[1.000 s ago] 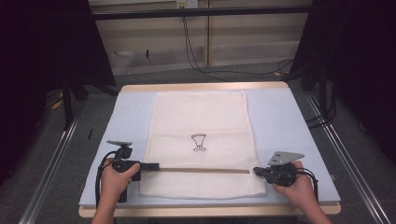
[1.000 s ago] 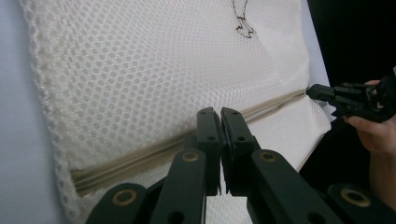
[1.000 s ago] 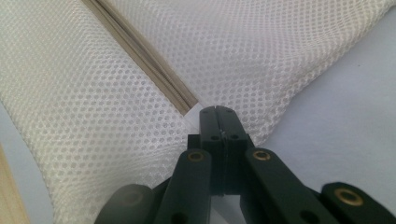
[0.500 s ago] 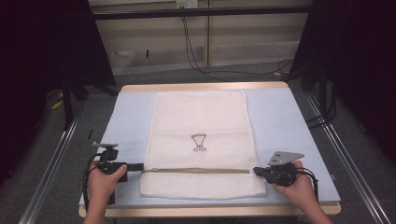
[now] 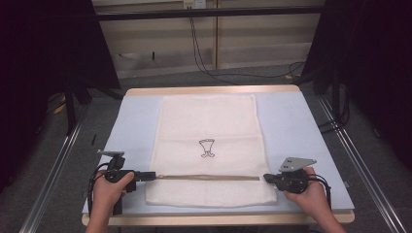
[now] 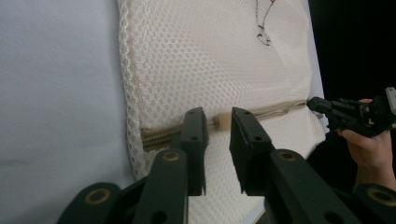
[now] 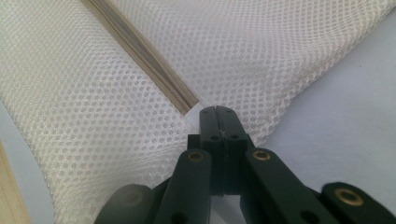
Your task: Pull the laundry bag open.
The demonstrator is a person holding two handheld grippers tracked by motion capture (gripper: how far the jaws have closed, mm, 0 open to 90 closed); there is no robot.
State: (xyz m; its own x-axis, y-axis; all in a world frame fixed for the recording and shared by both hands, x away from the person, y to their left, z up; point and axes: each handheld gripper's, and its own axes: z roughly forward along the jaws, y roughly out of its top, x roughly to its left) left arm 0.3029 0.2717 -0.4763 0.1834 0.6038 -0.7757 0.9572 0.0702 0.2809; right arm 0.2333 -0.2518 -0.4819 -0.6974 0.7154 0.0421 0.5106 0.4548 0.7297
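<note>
A white mesh bag [image 5: 206, 121] with a small black drawing [image 5: 207, 148] lies flat on the blue-grey table mat [image 5: 301, 131]. A beige zipper [image 5: 209, 177] runs across the bag near its front edge. My left gripper [image 5: 148, 175] is at the zipper's left end. In the left gripper view it [image 6: 217, 126] is open, with the beige zipper pull [image 6: 223, 122] between the jaws. My right gripper [image 5: 268, 178] holds the zipper's right end. In the right gripper view it [image 7: 215, 112] is shut on the white tab where the zipper [image 7: 140, 51] ends.
The mat's bare strips flank the bag on both sides. The wooden table edge [image 5: 218, 219] runs just in front of the hands. Metal rails [image 5: 53, 165] line the floor on either side, and cables [image 5: 204, 53] hang behind the table.
My left hand slid left along the zipper toward the bag's left edge, then eased slightly right. The right hand stayed where it was.
</note>
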